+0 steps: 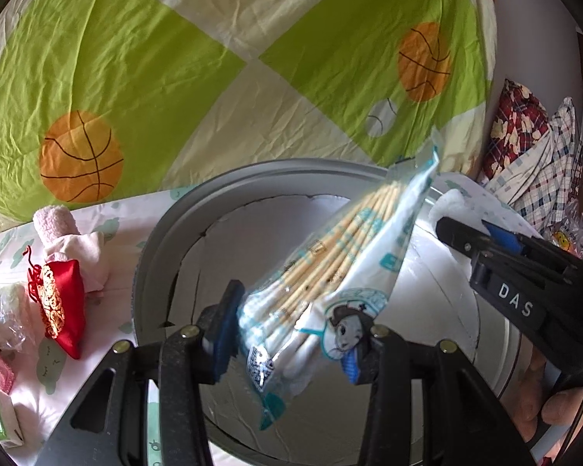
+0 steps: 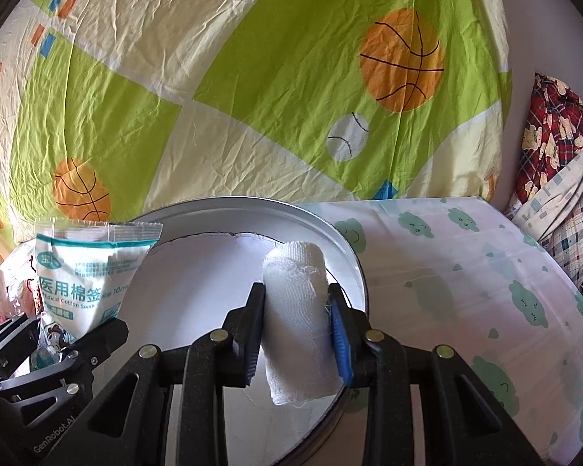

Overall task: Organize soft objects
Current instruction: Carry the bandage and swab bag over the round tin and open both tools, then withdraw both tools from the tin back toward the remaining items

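Gauze roll (image 2: 297, 318) sits pinched upright between your right gripper (image 2: 297, 334) pads, its long axis standing roughly vertical, directly over the white floor of the round tin (image 2: 353, 256). Your left gripper (image 1: 295, 334) clamps the cotton swab packet (image 1: 330, 272) by its lower end, the packet slanting up and away over the same tin. Both loads hang above the tin, so a drop looks possible; the roll seems nearer the tin's far rim. Red pouch (image 1: 58, 303) lies beside the tin.
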